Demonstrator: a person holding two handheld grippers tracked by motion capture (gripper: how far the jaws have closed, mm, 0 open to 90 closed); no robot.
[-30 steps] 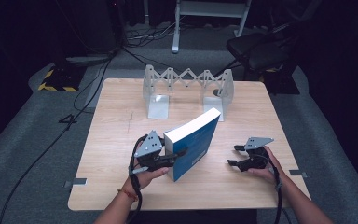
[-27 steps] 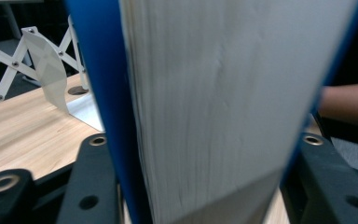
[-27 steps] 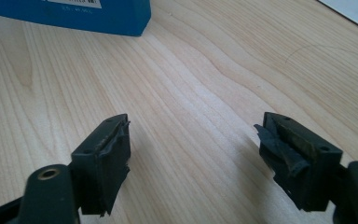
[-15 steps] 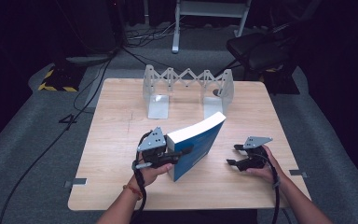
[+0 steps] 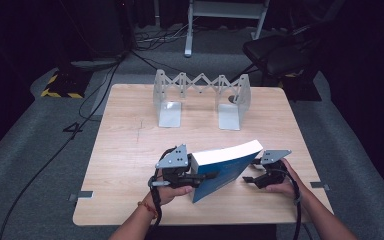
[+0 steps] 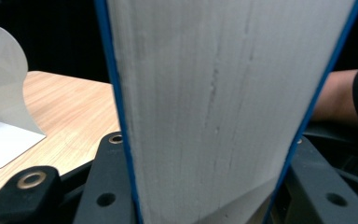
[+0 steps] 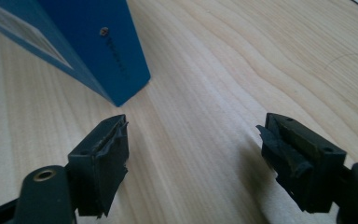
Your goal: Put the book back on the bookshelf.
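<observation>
Left gripper point(image 5: 200, 176): jaws clamped on the blue book point(image 5: 223, 167) — in the left gripper view a black jaw sits against each cover, the page block point(image 6: 214, 107) standing between them. Its jaws have just been closing, with the book between them.
Right gripper point(image 5: 250, 175): jaws spread wide with nothing between them, low over the table point(image 5: 130, 150), just beside the book's near corner point(image 7: 121, 88).
Book position: front half of the table, between the two hands, tilted on its lower edge, page block uppermost, well apart from the expanding book rack point(image 5: 200, 97) at the far side.
Risk, pivot: the grip is at one end only — the free end could swing down and twist the book out of the jaws.
Risk, slip: smooth covers may slide under the pads if the book is lifted quickly.
Risk, collision: the open right jaws sit close to the corner; a careless move could knock the book.
Risk, placement: a tilted book may catch an upright of the rack.
</observation>
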